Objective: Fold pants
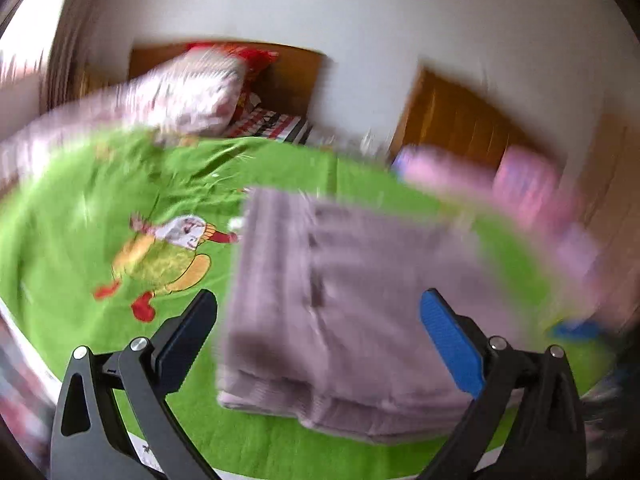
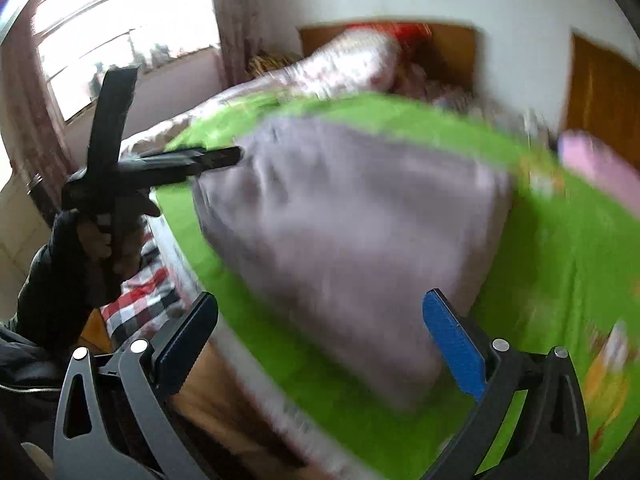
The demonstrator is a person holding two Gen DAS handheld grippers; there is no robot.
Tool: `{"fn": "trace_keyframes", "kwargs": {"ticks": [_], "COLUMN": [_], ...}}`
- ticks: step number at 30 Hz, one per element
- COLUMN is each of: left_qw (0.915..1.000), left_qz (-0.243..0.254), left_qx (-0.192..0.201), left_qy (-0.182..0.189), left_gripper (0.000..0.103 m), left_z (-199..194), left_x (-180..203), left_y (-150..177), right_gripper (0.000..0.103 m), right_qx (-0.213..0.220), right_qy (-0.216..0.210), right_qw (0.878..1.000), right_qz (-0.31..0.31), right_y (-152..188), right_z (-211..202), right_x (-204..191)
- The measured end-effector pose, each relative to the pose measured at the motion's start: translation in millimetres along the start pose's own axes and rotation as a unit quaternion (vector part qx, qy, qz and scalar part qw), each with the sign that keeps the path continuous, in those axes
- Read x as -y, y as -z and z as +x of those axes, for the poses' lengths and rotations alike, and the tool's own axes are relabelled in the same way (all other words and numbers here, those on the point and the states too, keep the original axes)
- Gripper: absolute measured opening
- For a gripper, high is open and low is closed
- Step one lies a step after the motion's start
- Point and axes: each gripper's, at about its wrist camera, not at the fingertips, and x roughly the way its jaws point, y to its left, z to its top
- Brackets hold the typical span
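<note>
Pants (image 1: pixel 352 300) folded into thick stack near bed (image 1: pixel 80 208) edge. Left tool (image 1: pixel 318 332) wide, empty, above stack. Right tool (image 2: pixel 320 334) wide, empty. Judgement: fold near done; square edges, press flat, avoid dragging layers.

The mauve-grey pants (image 1: pixel 344 312) lie folded into a thick, layered rectangle (edges blurred) on the green bed sheet (image 1: pixel 80 240).

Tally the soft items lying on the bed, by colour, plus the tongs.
Mauve folded pants: 1
Green cartoon sheet: 1
Pink folded items: 2, blurred
Floral pillow: 1
Left tongs, right tongs: 2, open
Total: 7
</note>
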Motion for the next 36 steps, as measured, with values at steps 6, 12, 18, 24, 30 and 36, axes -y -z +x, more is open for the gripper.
{"fn": "trace_keyframes", "kwargs": {"ticks": [6, 12, 18, 24, 30, 36], "left_qw": [0.9851, 0.9797, 0.9863, 0.9891, 0.9963, 0.9975], "left_qz": [-0.157, -0.163, -0.125, -0.097, -0.049, -0.027], "left_qx": [-0.026, -0.053, -0.069, -0.107, -0.071, -0.065], "left_qy": [0.065, 0.104, 0.082, 0.029, -0.002, -0.011], "left_gripper": [0.101, 0.101, 0.100, 0.072, 0.060, 0.060], "left_z": [-19, -16, 18, 48, 37, 34], "left_x": [-75, -57, -35, -39, -18, -16], "left_y": [-23, 1, 0, 22, 23, 29], "right_gripper": [0.098, 0.089, 0.087, 0.062, 0.043, 0.037], "right_qx": [-0.012, -0.087, -0.163, -0.181, -0.100, -0.067], "right_qy": [-0.020, -0.136, -0.191, -0.223, -0.179, -0.173], "right_qw": [0.996, 0.985, 0.966, 0.952, 0.965, 0.972], "right_qz": [-0.085, -0.068, -0.067, -0.103, -0.164, -0.145], "right_y": [-106, -179, -190, -166, -169, -172], "right_z": [78, 181, 249, 264, 219, 216], "right_x": [13, 32, 24, 5, -10, -3]}}
